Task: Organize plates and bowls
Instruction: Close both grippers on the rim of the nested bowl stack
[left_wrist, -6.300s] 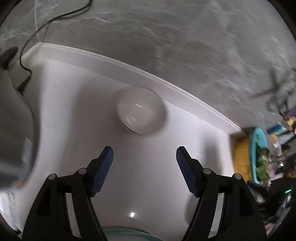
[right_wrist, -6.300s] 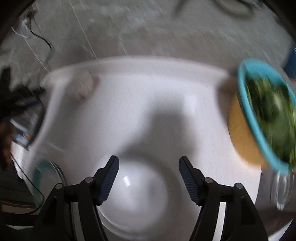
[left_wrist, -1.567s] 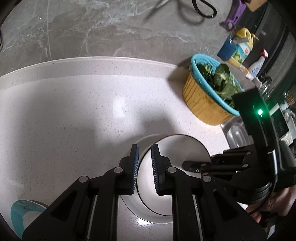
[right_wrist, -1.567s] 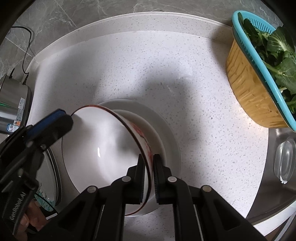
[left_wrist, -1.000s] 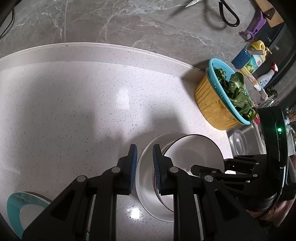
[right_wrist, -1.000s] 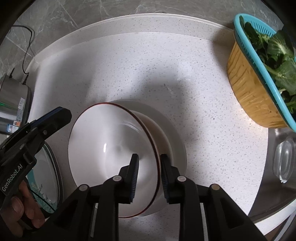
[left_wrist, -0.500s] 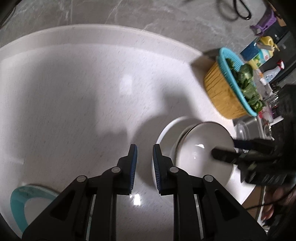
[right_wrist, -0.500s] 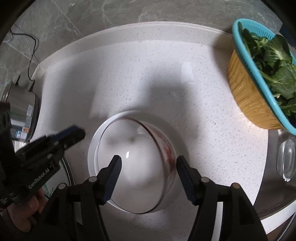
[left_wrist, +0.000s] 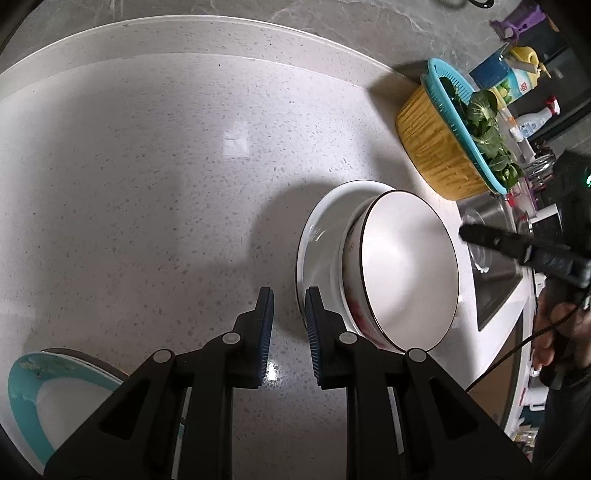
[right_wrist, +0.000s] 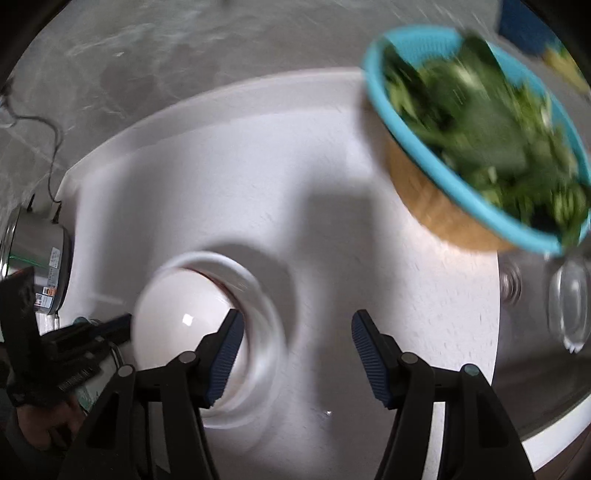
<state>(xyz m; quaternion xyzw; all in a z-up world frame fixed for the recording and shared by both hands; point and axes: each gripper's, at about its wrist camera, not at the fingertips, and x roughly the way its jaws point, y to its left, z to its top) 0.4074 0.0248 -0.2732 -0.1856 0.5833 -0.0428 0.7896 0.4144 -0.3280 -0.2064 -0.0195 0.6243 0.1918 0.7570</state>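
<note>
Bowl (right_wrist: 184, 321) left of the closing, empty right jaws.

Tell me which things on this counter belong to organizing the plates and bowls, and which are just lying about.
Part of the job:
dark-rimmed bowl
white plate under it
teal-rimmed plate

Just lying about:
basket of greens
bottles behind it
steel cooker
</note>
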